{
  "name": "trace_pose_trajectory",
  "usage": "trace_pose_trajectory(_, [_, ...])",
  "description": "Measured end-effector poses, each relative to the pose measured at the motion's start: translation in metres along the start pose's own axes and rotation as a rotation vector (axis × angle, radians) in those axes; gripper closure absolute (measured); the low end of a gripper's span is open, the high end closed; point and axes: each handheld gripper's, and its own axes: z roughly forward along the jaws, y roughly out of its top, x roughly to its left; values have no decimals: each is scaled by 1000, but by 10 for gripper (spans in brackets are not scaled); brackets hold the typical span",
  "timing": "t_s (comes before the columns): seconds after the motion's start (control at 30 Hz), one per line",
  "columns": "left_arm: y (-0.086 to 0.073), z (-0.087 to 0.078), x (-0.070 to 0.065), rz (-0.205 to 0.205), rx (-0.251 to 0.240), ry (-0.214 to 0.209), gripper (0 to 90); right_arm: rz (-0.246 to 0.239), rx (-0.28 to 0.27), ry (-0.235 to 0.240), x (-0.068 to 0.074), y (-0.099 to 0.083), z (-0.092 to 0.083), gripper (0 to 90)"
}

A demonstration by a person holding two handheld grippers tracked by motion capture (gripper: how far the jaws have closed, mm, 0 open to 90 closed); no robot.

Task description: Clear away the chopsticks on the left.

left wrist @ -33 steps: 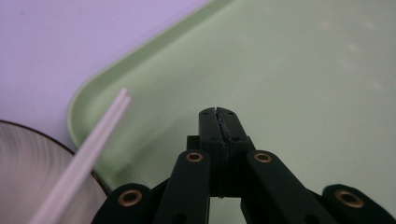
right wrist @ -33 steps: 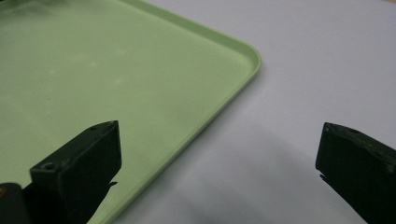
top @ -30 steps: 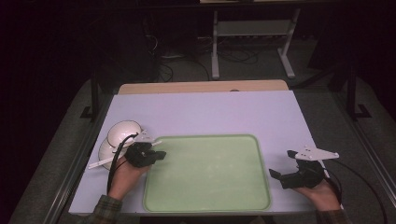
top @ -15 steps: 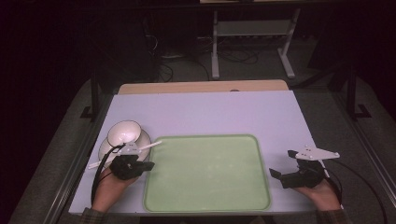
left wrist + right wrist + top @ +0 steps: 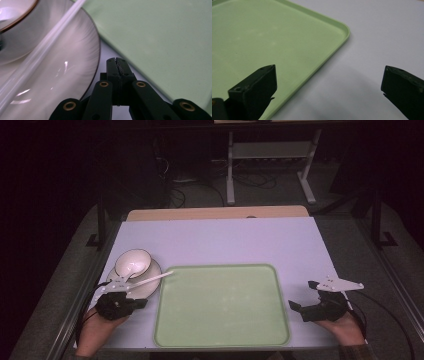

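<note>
My left gripper (image 5: pixel 134 303) is clenched on nothing beside the plate (image 5: pixel 148 285), which carries a bowl (image 5: pixel 133 263) and perhaps a white stick (image 5: pixel 148 279). My right gripper (image 5: pixel 303 295) gapes wide over the table (image 5: pixel 225 242), near the green tray (image 5: pixel 220 305).

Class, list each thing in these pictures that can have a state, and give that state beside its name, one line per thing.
Green tray: flat on the table, nothing on it.
Bowl: upright on the plate.
Plate: flat on the table, left of the tray, bowl on it.
White stick: lies across the plate, tip towards the tray.
Left gripper: shut, holding nothing.
Right gripper: open, holding nothing, right of the tray.
</note>
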Motion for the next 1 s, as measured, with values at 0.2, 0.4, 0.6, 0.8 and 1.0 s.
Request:
trace_pose_trajectory(0.2, [-12, -19, 14, -46, -30, 24, 896, 1, 0, 1, 0, 0, 0, 0])
trace_pose_trajectory(0.4, [-17, -39, 33, -86, -55, 75, 897, 5, 1, -1, 0, 0, 1, 0])
trace_pose_trajectory(0.6, [-18, -51, 48, -111, -61, 133, 897, 3, 4, -2, 0, 0, 1, 0])
trace_pose_trajectory(0.8, [-22, -59, 65, -142, -60, 196, 897, 4, 4, -2, 0, 0, 1, 0])
trace_pose_trajectory(1.0, [-25, -61, 78, -166, -49, 234, 897, 6, 5, -3, 0, 0, 1, 0])
